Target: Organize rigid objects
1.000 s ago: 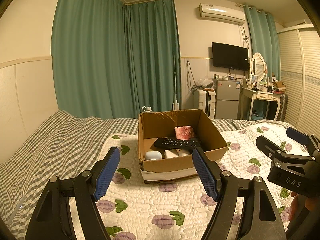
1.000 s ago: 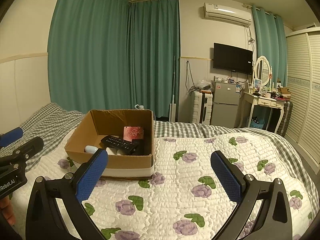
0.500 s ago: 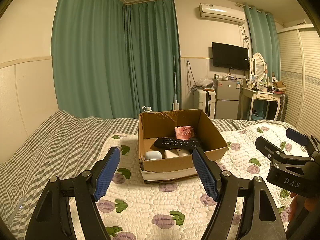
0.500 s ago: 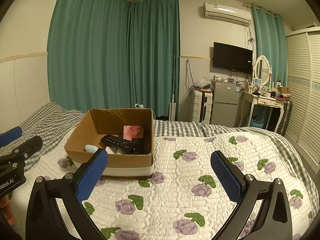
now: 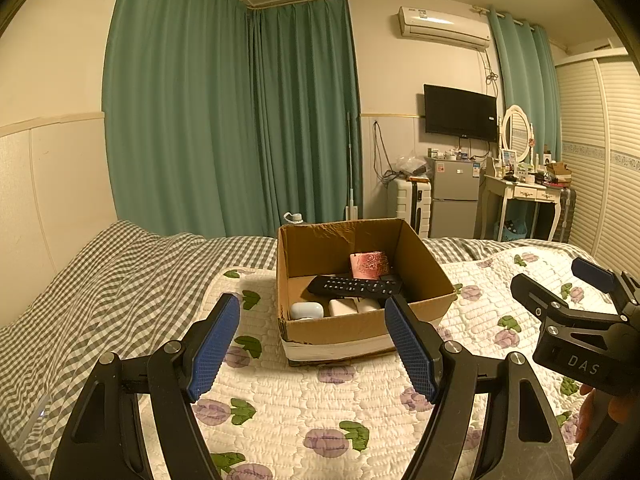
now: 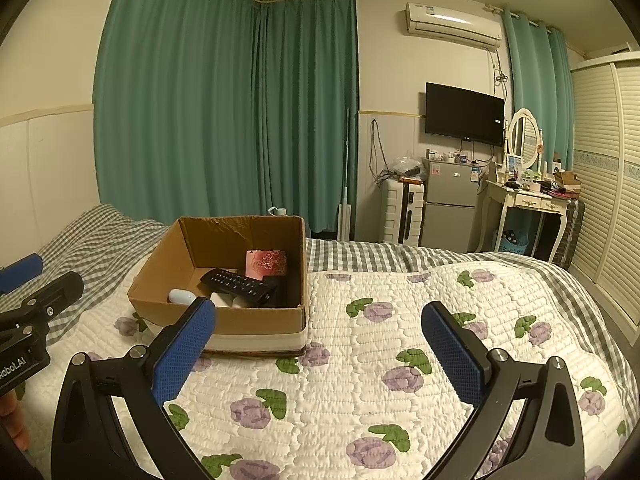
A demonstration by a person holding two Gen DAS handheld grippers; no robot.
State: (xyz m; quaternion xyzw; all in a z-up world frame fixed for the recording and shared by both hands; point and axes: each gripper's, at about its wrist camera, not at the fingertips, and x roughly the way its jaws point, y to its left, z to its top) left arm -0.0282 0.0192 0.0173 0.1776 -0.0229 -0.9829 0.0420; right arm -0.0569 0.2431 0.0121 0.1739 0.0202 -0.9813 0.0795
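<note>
An open cardboard box sits on the flowered quilt. Inside lie a black remote, a pink patterned box, a white earbud case and white blocks. My left gripper is open and empty, just in front of the box. My right gripper is open and empty, to the right of the box; it also shows at the right edge of the left wrist view.
The bed has a white flowered quilt over a grey checked sheet. Green curtains hang behind. A suitcase, small fridge and dressing table stand beyond the bed's far side.
</note>
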